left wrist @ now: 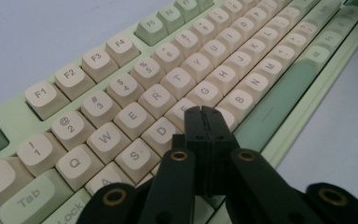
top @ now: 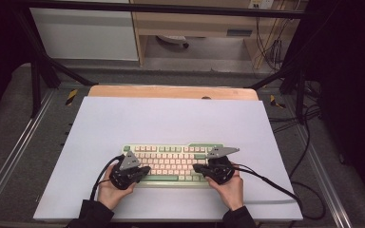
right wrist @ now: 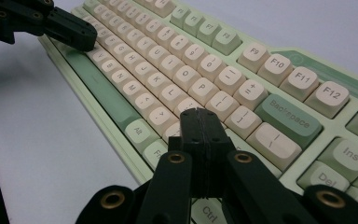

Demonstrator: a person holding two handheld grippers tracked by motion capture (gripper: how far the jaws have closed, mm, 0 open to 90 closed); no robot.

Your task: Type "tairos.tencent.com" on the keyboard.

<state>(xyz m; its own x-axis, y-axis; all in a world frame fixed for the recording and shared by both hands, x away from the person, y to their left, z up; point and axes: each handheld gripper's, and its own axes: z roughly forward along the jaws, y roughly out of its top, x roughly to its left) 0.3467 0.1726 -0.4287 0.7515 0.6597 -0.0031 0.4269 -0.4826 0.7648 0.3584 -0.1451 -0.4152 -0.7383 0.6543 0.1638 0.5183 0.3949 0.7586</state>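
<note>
A green keyboard (top: 171,164) with cream keys lies on the white worktop (top: 171,118), in its near half, close to the person. All places here are given from this keyboard.

The left gripper (top: 145,172) is over the keyboard's left end, held in the person's left hand (top: 114,190). In the left gripper view its black fingers (left wrist: 198,123) are pressed together with nothing between them, and their tip is just above the letter keys, beside the D key (left wrist: 161,130) and near the green space bar (left wrist: 279,105).

The right gripper (top: 196,168) is over the keyboard's right part, in the right hand (top: 230,190). Its fingers (right wrist: 191,122) are also together and empty, and their tip is over the keys below the green Backspace key (right wrist: 289,119).
</note>
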